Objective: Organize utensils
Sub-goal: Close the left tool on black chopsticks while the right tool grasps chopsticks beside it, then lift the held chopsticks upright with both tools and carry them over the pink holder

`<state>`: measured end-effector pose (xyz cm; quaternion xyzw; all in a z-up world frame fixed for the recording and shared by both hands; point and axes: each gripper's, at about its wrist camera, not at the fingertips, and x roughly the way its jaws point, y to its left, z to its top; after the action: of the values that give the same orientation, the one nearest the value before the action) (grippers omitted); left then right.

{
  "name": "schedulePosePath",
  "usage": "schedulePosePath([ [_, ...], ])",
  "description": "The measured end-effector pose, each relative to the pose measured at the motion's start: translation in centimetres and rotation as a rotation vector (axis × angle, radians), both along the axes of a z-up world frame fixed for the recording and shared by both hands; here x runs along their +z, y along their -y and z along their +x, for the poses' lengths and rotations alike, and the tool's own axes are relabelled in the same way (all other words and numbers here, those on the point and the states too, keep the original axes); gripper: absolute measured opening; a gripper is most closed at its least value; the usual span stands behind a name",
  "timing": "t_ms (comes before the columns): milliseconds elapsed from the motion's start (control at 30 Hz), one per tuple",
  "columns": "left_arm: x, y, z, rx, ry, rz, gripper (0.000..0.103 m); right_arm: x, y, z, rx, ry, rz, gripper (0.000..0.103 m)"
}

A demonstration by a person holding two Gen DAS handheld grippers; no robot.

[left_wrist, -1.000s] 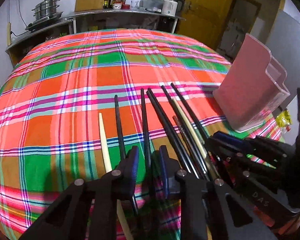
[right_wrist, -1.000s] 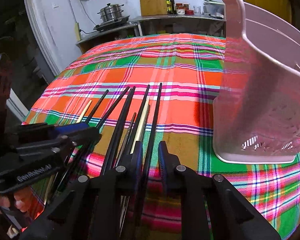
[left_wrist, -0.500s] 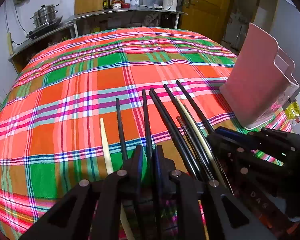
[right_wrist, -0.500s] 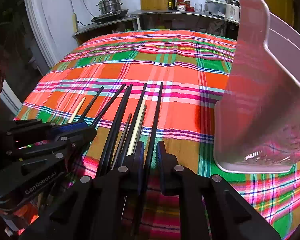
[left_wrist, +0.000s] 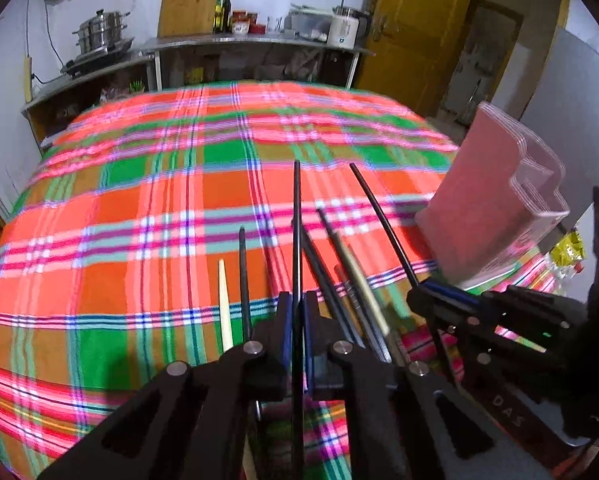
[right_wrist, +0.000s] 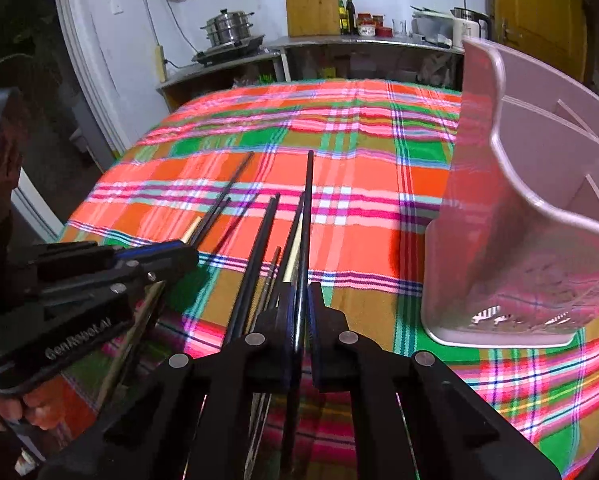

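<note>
Several chopsticks, most black and two pale, lie side by side on the plaid tablecloth (left_wrist: 147, 200). My left gripper (left_wrist: 295, 312) is shut on a black chopstick (left_wrist: 296, 208) and holds it raised off the cloth. My right gripper (right_wrist: 299, 304) is shut on another black chopstick (right_wrist: 308, 200), also lifted. In the left wrist view the right gripper (left_wrist: 423, 294) shows at the right with its chopstick (left_wrist: 379, 220). A pink utensil holder (right_wrist: 519, 216) stands upright to the right; it also shows in the left wrist view (left_wrist: 495, 200).
A pale chopstick (left_wrist: 224, 304) and a black one (left_wrist: 243, 280) lie left of the left gripper. A shelf with a steel pot (left_wrist: 99, 36), a cutting board (left_wrist: 187, 2) and bottles stands beyond the table. A yellow door (left_wrist: 407, 28) is at the back right.
Both grippers have closed on a black chopstick each and lifted them; the far tips now stand higher over the cloth. The views have tilted up slightly.
</note>
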<state>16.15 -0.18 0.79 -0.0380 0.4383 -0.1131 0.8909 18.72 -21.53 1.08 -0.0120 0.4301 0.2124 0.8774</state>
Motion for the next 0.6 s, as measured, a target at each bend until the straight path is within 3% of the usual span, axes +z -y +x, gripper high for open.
schedulePosePath([
  [600, 8.5, 0.0, -4.6, -0.028, 0.147, -0.055, 0.006, 7.6, 3.1, -4.0, -0.016, 0.155, 0.147, 0.006],
])
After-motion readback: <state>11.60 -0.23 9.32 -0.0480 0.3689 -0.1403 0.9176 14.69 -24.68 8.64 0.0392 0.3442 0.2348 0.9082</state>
